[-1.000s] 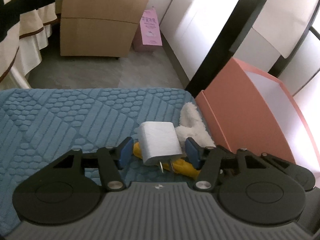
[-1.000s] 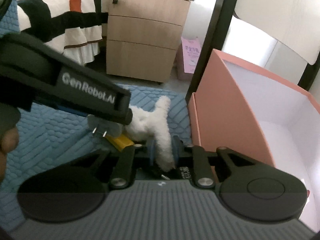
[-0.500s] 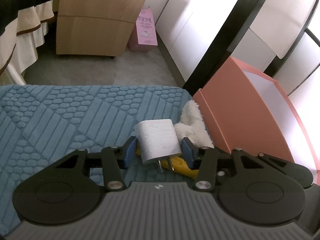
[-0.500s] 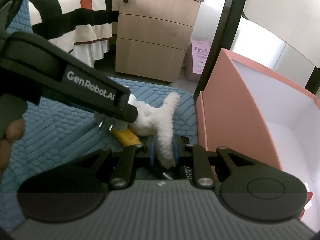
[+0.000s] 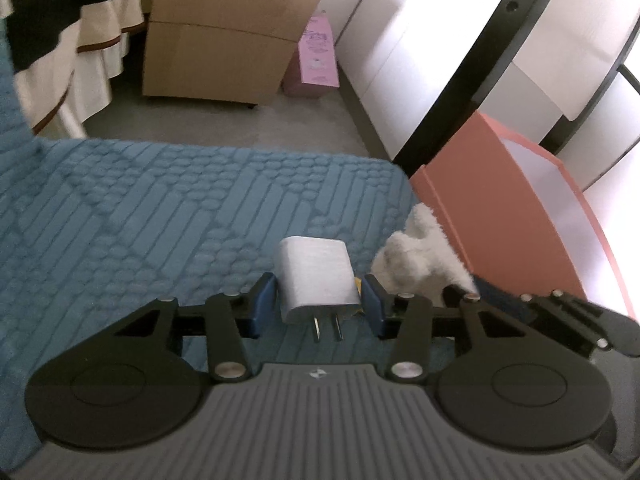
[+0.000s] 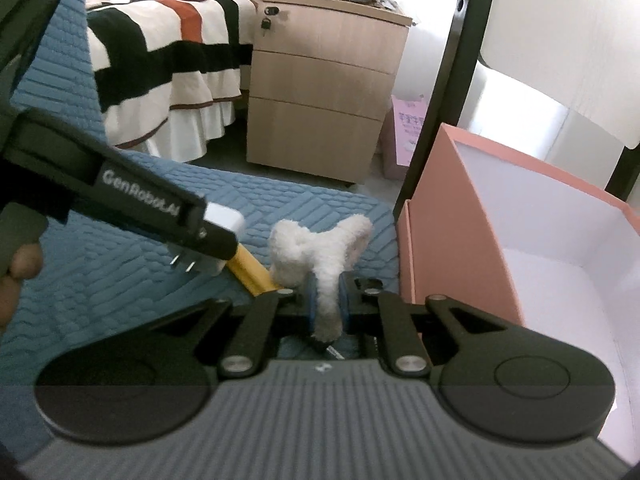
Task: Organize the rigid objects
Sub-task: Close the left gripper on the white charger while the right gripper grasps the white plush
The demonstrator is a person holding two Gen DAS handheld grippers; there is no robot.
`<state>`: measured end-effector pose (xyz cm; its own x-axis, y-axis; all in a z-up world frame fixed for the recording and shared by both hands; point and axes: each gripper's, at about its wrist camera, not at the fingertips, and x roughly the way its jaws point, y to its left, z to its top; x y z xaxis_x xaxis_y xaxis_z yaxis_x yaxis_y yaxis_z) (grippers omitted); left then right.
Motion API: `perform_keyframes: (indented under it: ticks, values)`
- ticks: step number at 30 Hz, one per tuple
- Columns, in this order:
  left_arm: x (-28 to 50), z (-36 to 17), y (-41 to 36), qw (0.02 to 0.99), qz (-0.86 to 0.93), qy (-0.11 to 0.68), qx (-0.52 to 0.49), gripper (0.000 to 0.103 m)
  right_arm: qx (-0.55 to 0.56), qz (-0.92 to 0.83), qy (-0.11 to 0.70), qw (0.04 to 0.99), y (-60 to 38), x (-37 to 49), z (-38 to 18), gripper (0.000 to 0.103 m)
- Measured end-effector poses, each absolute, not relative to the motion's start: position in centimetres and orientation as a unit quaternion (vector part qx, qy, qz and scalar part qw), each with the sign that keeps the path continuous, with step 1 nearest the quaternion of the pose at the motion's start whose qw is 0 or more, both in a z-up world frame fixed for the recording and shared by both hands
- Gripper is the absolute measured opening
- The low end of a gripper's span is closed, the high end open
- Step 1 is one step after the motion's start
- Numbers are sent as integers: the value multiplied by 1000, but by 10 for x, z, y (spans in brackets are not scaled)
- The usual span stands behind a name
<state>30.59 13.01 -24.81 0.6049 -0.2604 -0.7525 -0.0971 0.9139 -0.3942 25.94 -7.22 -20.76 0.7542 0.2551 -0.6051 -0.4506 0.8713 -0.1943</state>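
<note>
My left tool (image 5: 319,300) grips a white plug adapter (image 5: 314,276) between its blue pads (image 5: 262,300), the two metal prongs pointing back toward my camera. The adapter hangs just above the blue quilted mat (image 5: 160,216), to the left of the pink box (image 5: 500,216).

My right tool (image 6: 327,300) is closed on a white plush toy (image 6: 316,248), pinching one fluffy limb between its pads; the rest of the toy spreads out ahead of the fingers, close to the left wall of the pink box (image 6: 448,232). A yellow object (image 6: 250,274) lies on the mat (image 6: 120,280) just left of the plush toy (its shape is mostly hidden, so I cannot tell what it is).

In the right wrist view the left tool (image 6: 192,236) reaches in from the left, the adapter (image 6: 222,218) showing at its tip, farther from the pink box than the plush toy.

Beyond the box's far end stand a wooden drawer cabinet (image 6: 320,92) and a bed with a striped cover (image 6: 168,40); the box interior is white.
</note>
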Motion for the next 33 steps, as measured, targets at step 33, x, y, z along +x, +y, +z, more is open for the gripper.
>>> perform_keyframes:
  ticks: [33]
  values:
    - [157, -244, 130, 852, 52, 456, -252, 49, -220, 286, 281, 889, -79, 136, -196, 14]
